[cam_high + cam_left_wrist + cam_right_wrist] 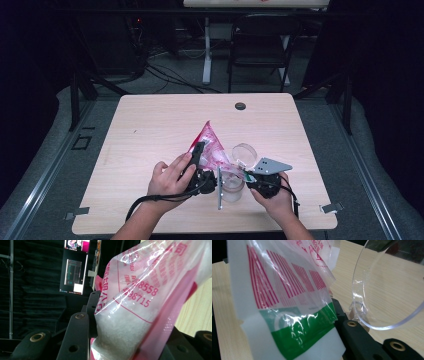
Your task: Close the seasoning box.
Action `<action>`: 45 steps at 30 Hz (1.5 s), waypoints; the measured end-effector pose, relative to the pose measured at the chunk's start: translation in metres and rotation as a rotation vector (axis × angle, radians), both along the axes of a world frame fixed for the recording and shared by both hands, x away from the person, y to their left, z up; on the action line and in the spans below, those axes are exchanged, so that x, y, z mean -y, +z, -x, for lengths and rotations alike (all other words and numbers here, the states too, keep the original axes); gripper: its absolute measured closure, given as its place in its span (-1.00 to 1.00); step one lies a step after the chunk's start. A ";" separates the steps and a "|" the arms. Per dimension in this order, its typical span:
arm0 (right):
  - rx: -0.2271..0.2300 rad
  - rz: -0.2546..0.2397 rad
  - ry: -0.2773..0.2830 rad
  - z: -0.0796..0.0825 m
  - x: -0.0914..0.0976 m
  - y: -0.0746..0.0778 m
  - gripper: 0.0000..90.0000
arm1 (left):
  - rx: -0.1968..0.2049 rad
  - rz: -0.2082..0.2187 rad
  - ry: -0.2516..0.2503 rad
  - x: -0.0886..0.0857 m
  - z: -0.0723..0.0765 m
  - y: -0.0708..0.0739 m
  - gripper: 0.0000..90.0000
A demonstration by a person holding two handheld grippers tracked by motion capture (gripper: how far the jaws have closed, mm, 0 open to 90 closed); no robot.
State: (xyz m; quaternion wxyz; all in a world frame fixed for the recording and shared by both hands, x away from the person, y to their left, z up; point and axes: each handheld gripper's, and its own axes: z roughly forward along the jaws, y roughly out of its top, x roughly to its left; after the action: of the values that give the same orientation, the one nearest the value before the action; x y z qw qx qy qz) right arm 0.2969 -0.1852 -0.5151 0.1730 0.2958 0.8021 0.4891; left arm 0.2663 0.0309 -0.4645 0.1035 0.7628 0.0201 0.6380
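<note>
While a dark room with a chair at 12 o'clock surrounds the pale wooden counter, both tongs meet near 6 o'clock. Left tongs pinch a pink bag of white grains; right tongs, pressed together, pinch its green-banded edge above a clear jar.

The bag and the clear jar crowd the table's near middle — its far half and sides lie open.

High view looks down from above the table; both gripper views (very close) share the bag.
</note>
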 end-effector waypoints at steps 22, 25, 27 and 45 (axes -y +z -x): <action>-0.005 0.001 -0.004 -0.002 0.001 -0.002 1.00 | -0.004 -0.005 -0.008 0.002 0.001 0.001 0.48; -0.005 0.003 -0.005 -0.002 0.001 -0.002 1.00 | -0.005 -0.005 -0.008 0.002 0.001 0.001 0.48; -0.005 0.004 -0.003 -0.002 0.001 -0.002 1.00 | -0.004 -0.004 -0.008 0.002 0.001 0.001 0.48; -0.003 0.004 -0.006 -0.002 0.002 -0.001 1.00 | -0.003 0.002 -0.010 0.002 0.002 0.001 0.48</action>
State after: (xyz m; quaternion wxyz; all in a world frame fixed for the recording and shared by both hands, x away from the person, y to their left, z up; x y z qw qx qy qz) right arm 0.2989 -0.1869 -0.5166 0.1741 0.2987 0.8023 0.4866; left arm 0.2647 0.0285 -0.4633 0.1075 0.7636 0.0171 0.6365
